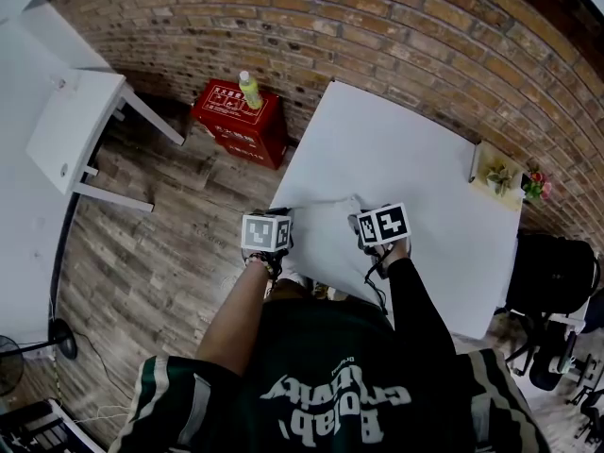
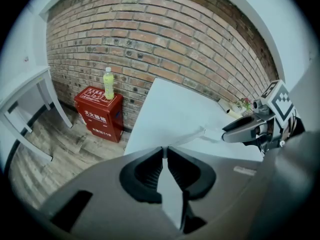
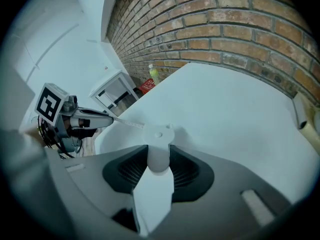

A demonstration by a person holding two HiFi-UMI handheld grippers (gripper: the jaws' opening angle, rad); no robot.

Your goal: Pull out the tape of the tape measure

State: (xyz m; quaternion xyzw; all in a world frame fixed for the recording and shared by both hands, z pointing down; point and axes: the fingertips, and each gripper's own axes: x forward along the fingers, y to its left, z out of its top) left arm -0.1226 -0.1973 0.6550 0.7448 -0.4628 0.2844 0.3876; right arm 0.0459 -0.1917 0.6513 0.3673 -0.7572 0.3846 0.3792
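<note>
Case (image 3: 158, 134): clamped in right gripper (image 3: 159, 156) over near edge of table (image 1: 396, 149), as anchor; tape (image 2: 187, 138): tip pinched in left gripper (image 2: 165, 151), seemingly taut between both, for drawing out sideways.

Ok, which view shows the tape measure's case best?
The right gripper view: the white round case fills the centre, clamped in the right tool. The left gripper view shows it small and pale at that tool's tip, with the tape leading to it. The head view barely shows it.
</note>
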